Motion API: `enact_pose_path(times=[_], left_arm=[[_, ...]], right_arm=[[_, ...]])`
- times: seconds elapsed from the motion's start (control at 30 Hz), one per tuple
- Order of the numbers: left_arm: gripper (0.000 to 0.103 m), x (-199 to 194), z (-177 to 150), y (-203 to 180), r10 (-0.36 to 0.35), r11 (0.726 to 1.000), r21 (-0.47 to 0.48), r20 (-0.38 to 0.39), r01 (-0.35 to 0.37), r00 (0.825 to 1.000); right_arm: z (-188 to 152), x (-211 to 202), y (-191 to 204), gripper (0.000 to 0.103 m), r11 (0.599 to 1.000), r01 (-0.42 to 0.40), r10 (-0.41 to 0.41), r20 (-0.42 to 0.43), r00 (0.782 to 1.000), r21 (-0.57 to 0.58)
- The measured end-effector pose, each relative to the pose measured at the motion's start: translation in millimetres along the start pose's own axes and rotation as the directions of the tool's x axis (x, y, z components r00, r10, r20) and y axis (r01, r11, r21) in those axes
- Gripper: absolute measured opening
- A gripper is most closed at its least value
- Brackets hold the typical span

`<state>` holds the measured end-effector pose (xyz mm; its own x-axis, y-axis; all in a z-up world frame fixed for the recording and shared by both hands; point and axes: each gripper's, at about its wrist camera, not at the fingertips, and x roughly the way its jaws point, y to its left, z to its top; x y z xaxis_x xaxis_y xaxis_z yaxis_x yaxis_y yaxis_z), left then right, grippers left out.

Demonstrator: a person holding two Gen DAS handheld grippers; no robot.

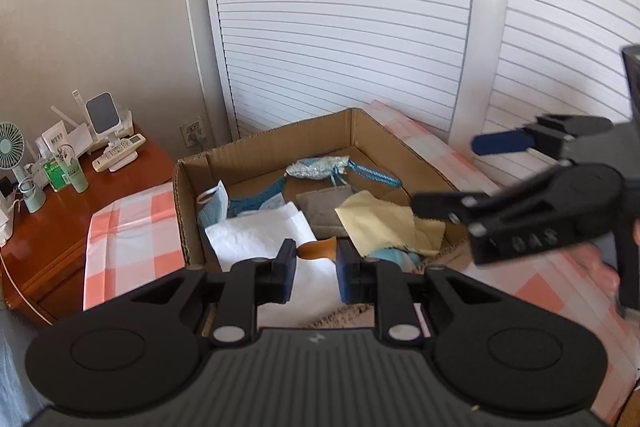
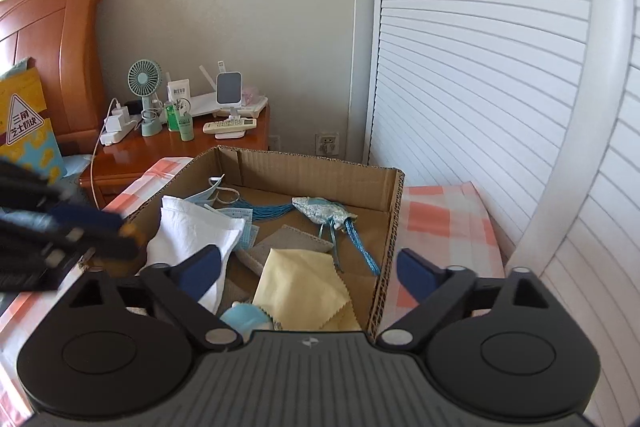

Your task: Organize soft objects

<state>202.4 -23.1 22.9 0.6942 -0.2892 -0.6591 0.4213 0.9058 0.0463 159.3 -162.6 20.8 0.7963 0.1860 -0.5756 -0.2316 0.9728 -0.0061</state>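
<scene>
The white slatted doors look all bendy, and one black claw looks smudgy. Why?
Both wrist views use fisheye lenses, so the straight slatted doors bow into curves toward the picture edges. In the right wrist view the left gripper at the left edge is smeared by motion blur; in the left wrist view the right gripper is only slightly soft. The cardboard box stays sharp.

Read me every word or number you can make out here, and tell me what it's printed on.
"三角 芝士奶块": on the triangle sign on the yellow packet beside the bed.
Raised letters on the body of the right claw: blurred, perhaps "0AS", not certain.
White tube, green bottle, remote: all carry print, too small to read.
</scene>
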Motion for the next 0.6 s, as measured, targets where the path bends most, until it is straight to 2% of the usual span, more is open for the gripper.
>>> enact_pose_path(times=[0.2,0.27,0.33,0.37,0.4,0.5,0.6], left_arm=[[0.02,39.0,37.0,5.7,0.014,1.0,-0.014,-0.001,-0.014,1.0],[0.024,53.0,47.8,7.9,0.031,0.999,-0.029,-0.007,-0.031,0.999],[0.045,65.6,55.5,10.8,0.068,0.996,-0.053,-0.009,-0.069,0.998],[0.074,69.4,57.4,12.3,0.078,0.995,-0.064,-0.009,-0.079,0.997],[0.097,71.7,59.0,14.0,0.091,0.993,-0.073,-0.007,-0.092,0.996],[0.099,61.4,54.6,14.7,0.151,0.985,-0.086,0.044,-0.147,0.987],[0.1,41.6,45.9,13.5,0.17,0.982,-0.094,0.059,-0.164,0.984]], right_arm=[[-11.4,-20.6,-0.8,0.102,1.0,0.026,-0.027,-0.015,1.0,-0.013],[-14.0,-25.3,-2.1,0.102,1.0,0.023,-0.023,-0.021,1.0,-0.004],[-16.3,-28.4,-2.9,0.103,1.0,0.025,-0.025,-0.022,0.999,0.001],[-17.2,-29.3,-3.1,0.103,1.0,0.025,-0.025,-0.023,0.999,-0.002],[-18.0,-30.3,-3.4,0.103,1.0,0.027,-0.027,-0.026,0.999,-0.004],[-20.6,-34.9,-3.4,0.103,0.999,0.039,-0.039,-0.036,0.999,0.001],[-22.1,-40.2,-2.5,0.103,0.999,0.046,-0.044,-0.046,0.998,0.025]])
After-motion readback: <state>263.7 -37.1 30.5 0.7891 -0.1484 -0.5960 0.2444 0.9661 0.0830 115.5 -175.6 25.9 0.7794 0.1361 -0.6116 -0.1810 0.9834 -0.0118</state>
